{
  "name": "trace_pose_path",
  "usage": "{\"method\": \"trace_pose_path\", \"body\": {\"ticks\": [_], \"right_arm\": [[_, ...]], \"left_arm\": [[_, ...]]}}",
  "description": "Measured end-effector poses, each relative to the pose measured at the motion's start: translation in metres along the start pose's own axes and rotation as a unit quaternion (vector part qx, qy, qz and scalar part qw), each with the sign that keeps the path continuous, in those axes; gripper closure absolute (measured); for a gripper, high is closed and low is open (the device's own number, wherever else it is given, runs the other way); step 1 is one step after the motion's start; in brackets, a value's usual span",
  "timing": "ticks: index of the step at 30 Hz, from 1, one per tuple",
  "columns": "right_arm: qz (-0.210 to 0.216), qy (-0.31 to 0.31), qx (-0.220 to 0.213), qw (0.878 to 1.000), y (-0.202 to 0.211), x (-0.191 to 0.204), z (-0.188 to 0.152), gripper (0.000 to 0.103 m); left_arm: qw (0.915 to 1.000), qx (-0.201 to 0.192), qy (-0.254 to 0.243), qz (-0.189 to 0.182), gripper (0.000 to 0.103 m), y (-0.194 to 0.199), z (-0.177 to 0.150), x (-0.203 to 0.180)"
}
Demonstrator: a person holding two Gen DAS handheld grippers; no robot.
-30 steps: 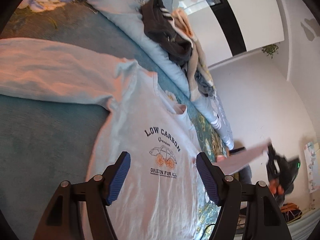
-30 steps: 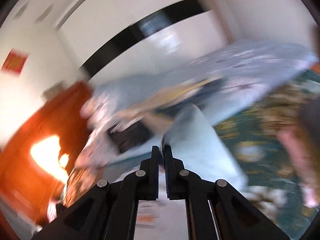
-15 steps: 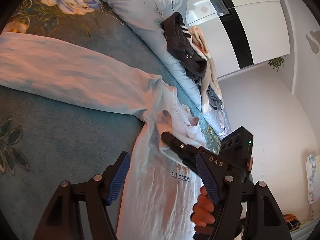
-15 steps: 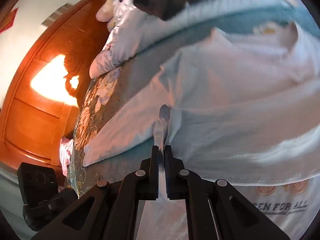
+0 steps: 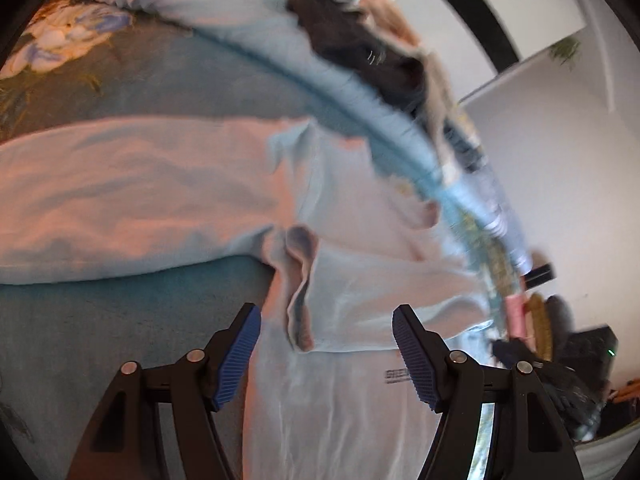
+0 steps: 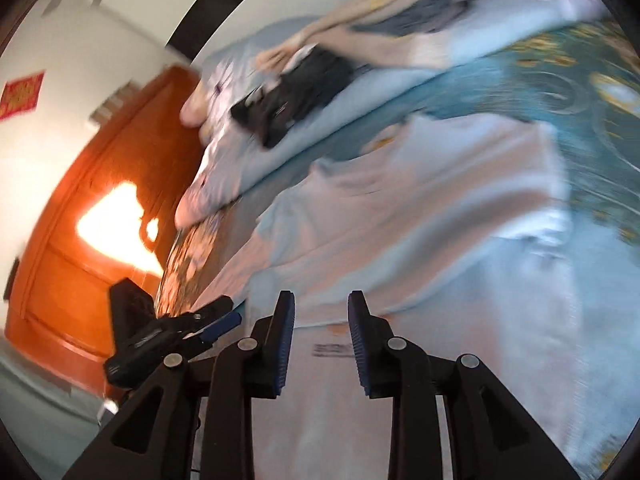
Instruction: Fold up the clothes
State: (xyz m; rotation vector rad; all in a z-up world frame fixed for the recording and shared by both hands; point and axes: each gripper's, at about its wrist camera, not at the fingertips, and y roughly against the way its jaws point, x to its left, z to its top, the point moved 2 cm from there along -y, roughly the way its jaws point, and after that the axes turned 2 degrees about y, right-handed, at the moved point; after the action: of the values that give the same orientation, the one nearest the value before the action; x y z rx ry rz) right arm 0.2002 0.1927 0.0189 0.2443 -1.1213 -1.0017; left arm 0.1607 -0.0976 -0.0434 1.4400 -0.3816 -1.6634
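Below both parted, empty grippers, left gripper (image 5: pixel 326 354) and right gripper (image 6: pixel 321 344), lies the T-shirt (image 5: pixel 344 280).

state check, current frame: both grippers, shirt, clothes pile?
left gripper: open, empty, over the shirt
right gripper: open, empty
light blue T-shirt: flat on the bed, one sleeve folded across the chest, the other spread out
dark garment: crumpled, unfolded, on the quilt

Shirt (image 5: pixel 360 264) lay flat on bed cover (image 5: pixel 132 320), one sleeve (image 5: pixel 120 192) stretched left, other folded across chest. Pillow (image 5: pixel 256 20) lay behind shirt; clothes heap (image 5: pixel 360 52) on pillow.
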Motion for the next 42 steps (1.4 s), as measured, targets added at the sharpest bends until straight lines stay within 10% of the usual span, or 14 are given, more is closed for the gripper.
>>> {"method": "trace_pose_path", "body": {"ticks": [9,14,25,32,42], "right_arm": [[-0.006,-0.076,-0.032,0.997,0.044,-0.054,-0.024,0.075],[-0.001,-0.094,-0.031,0.995,0.048,-0.066,-0.032,0.075],[0.004,-0.127,-0.034,0.991,0.048,-0.082,-0.034,0.075],[-0.103,-0.054,-0.039,0.992,0.037,-0.08,-0.012,0.075],[-0.203,0.037,-0.015,0.978,-0.003,-0.077,0.019,0.059]], "left_arm": [[0.9916,-0.015,-0.067,0.109,0.069,-0.008,-0.003,-0.017],[0.9782,-0.022,-0.144,0.148,0.07,-0.008,-0.011,-0.035],[0.9777,-0.038,-0.123,0.166,0.099,-0.011,0.009,-0.032],[0.9599,-0.126,-0.204,0.146,0.1,0.033,0.046,-0.082],[0.9861,-0.075,-0.102,0.108,0.1,-0.007,0.053,-0.006]]}}
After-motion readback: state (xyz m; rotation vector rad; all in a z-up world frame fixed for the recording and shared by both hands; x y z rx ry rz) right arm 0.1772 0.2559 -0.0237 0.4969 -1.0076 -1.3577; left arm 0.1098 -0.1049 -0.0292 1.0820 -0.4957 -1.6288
